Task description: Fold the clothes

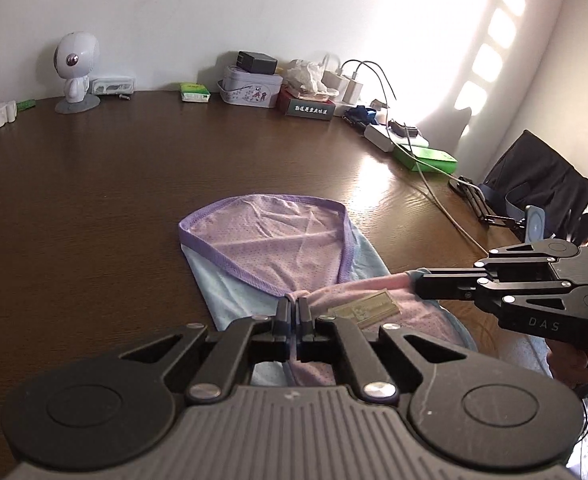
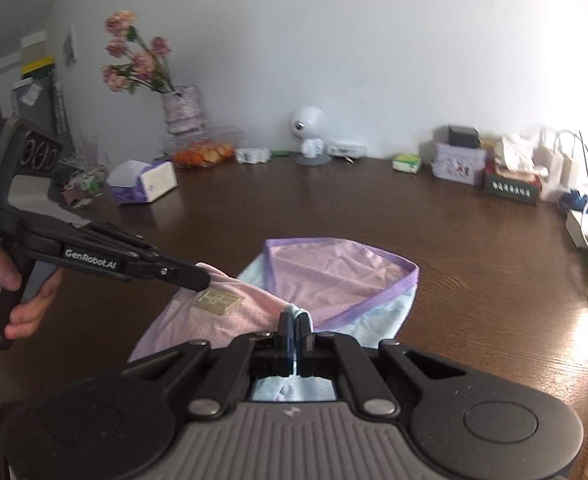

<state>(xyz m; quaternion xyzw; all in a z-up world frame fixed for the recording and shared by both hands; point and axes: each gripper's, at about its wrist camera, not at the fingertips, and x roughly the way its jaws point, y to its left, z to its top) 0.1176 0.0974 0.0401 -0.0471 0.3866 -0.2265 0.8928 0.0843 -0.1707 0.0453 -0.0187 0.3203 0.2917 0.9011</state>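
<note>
A small pink mesh garment [image 1: 278, 240] with purple trim and pale blue panels lies on the dark wooden table [image 1: 94, 200]. Its near edge, which bears a beige label [image 1: 364, 306], is lifted and stretched between both grippers. My left gripper [image 1: 294, 302] is shut on one end of that edge. My right gripper [image 1: 418, 282] comes in from the right, shut on the other end. In the right wrist view the right gripper [image 2: 294, 316] pinches pale blue and pink cloth of the garment [image 2: 334, 272]. There the left gripper [image 2: 206, 280], held by a hand, grips near the label [image 2: 218, 300].
Along the wall stand a white robot figurine [image 1: 76, 72], a tin box [image 1: 250, 88], chargers with cables [image 1: 426, 172] and a green box [image 1: 426, 156]. A tissue box [image 2: 146, 184] and a flower vase [image 2: 182, 108] sit far left. A dark bag [image 1: 542, 184] lies at the right edge.
</note>
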